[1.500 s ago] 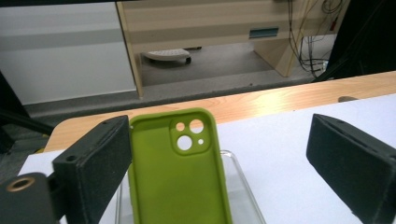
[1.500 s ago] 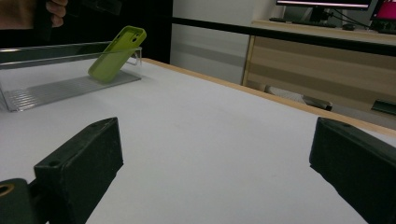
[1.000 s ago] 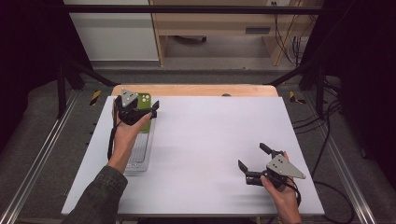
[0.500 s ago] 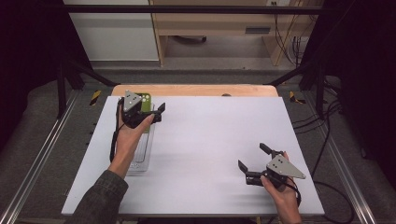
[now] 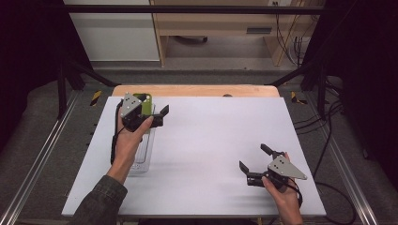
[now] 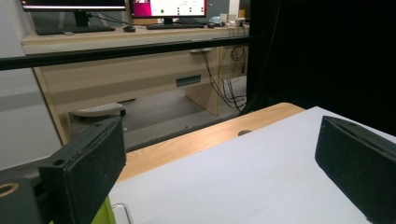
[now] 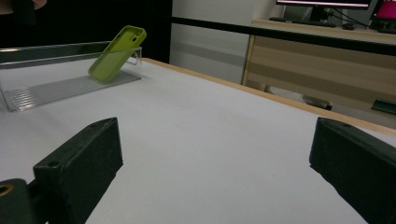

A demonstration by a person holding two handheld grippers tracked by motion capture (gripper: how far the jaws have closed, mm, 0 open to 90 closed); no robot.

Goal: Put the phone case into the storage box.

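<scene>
A clear plastic tray [image 5: 142, 154] lies along the left side of the white counter [image 5: 211, 140], long and shallow, with a ribbed floor and low see-through walls. In it stands one thing: a lime-green phone case [image 7: 116, 53], tilted, its lower end on the tray floor and its upper end leaning against the tray's far end wall, camera cut-out at the top. In the high view the case shows as a green patch at the far end of the tray, partly covered by the left hand-held gripper [image 5: 161, 116], which hangs just above and beside it, jaws spread wide with nothing between them. In the left gripper view a sliver of green and a bit of the tray's clear rim sit at the bottom edge beside the left jaw. The right hand-held gripper [image 5: 253, 160] is near the counter's front right corner, well apart from the tray, and is likewise released, its two black jaws standing wide with bare counter between.
</scene>
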